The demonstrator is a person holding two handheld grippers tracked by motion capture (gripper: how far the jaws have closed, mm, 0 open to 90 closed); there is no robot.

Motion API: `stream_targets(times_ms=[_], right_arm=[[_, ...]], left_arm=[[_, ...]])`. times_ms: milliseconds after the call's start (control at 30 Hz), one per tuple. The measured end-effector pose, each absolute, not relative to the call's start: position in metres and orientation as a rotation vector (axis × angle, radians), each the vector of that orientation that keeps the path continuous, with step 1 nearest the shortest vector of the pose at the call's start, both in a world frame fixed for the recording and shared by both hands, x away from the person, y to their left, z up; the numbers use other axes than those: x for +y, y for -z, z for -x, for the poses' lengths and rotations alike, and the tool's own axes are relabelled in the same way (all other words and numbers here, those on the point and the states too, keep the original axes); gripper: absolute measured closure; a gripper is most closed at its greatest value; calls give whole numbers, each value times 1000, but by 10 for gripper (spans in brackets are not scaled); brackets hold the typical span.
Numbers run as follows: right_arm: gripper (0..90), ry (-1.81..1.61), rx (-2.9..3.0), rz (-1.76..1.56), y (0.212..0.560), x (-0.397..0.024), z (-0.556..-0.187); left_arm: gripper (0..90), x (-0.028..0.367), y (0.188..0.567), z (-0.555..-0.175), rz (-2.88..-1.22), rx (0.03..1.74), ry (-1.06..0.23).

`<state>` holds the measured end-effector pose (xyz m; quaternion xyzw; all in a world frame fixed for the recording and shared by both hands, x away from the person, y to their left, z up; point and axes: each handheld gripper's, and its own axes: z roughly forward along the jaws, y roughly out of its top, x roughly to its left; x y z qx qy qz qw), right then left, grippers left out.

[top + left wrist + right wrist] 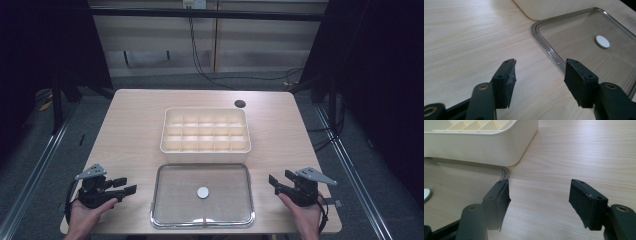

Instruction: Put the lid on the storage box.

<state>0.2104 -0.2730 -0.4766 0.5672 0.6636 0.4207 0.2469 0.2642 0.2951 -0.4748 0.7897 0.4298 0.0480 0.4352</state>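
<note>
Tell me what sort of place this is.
Probably a lab or data-recording booth: a bare wooden table flanked by dark curtains, loose cables on the floor, and a person holding tongs in each hand.

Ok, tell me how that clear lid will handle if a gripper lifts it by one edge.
The clear lid looks rigid, so it would probably stay flat rather than droop. It lies flush on the table, so getting a jaw under its rim may be awkward. Its glossy surface may slip between the pads.

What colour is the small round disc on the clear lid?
White. The disc shows best in the left gripper view, sitting on the lid.
</note>
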Motion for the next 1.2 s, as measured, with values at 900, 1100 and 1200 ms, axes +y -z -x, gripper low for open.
stream_targets(times_ms=[900, 1100, 1200], right_arm=[[438, -1252, 2077, -1457, 443, -238, -215], [448, -1248, 2122, -1453, 440, -226, -235], [464, -1259, 2133, -1458, 438, -223, -245]], left_arm=[[453, 252, 454, -264, -2068, 919, -99], [453, 243, 453, -287, -2046, 974, -88], [451, 237, 449, -293, -2028, 989, -87]])
